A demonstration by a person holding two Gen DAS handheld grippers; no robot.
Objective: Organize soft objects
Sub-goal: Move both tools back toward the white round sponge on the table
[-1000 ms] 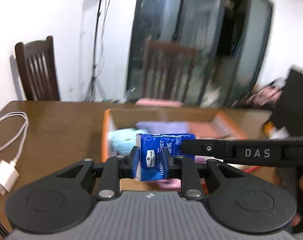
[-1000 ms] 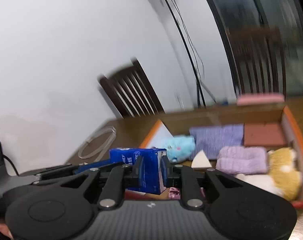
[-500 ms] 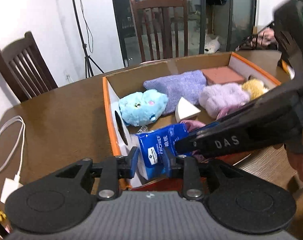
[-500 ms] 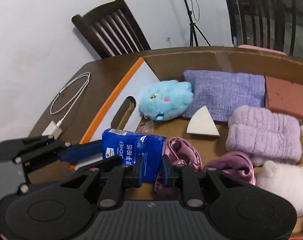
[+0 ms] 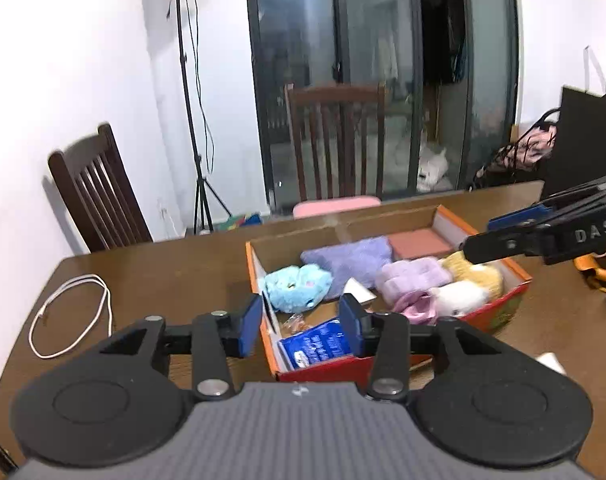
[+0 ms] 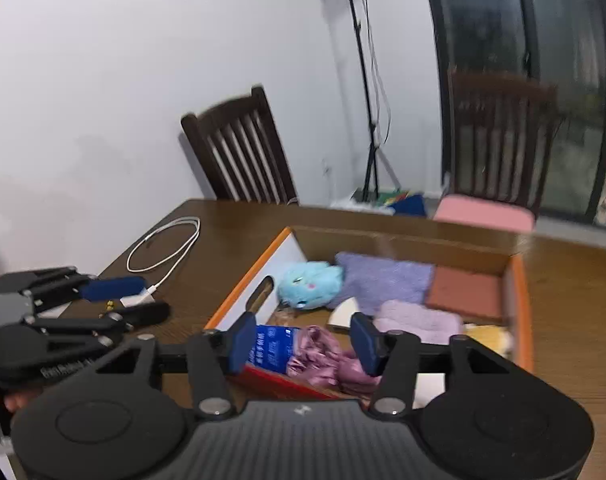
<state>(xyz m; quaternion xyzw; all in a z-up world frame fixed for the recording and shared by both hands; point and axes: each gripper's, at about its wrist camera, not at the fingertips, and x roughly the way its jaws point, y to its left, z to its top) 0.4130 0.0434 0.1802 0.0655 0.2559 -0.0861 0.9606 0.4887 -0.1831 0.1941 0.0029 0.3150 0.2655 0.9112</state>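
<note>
In the box [image 5: 499, 322]: tissue pack [image 5: 317, 346] lies among the plush toys. Left gripper [image 5: 301, 326] and right gripper [image 6: 301, 342] fingers spread wide, empty. Desk [image 5: 163, 280] shows no loose soft items; task looks near done.

White walls, dark glass sliding doors [image 5: 383, 80], two wooden chairs [image 5: 99, 196], light stand [image 5: 191, 100], brown table [image 5: 163, 272]

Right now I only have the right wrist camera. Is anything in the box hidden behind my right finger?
Observer: Yes, a white plush lies by the near wall of the box, right beside the yellow plush.
Operator: And what's off to the right, beyond the box?
Observer: A black bag stands at the far right of the table.
</note>
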